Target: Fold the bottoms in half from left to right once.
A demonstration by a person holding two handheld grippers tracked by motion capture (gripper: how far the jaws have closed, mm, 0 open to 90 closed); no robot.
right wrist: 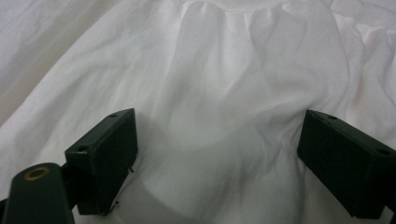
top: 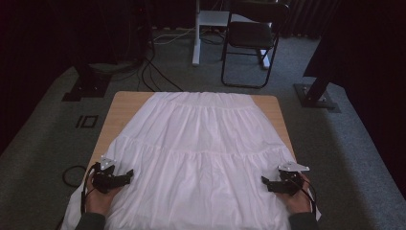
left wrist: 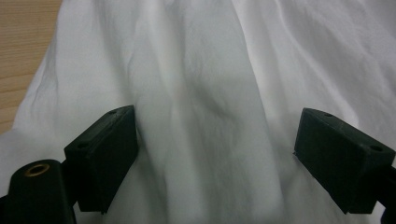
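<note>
Now both hand-held grippers, left at 8 o'clock and right at 4 o'clock, jaws apart over white skirt on surface, should pinch hem evenly.

Grey carpet is stretching around the wooden counter. A black folding chair is standing beyond it beside a white post, cables are trailing across the floor, and dark curtains are hanging behind.

We count one white skirt spread between our two claws, the left claw and the right claw, on one worktop, and beyond them one black chair.
</note>
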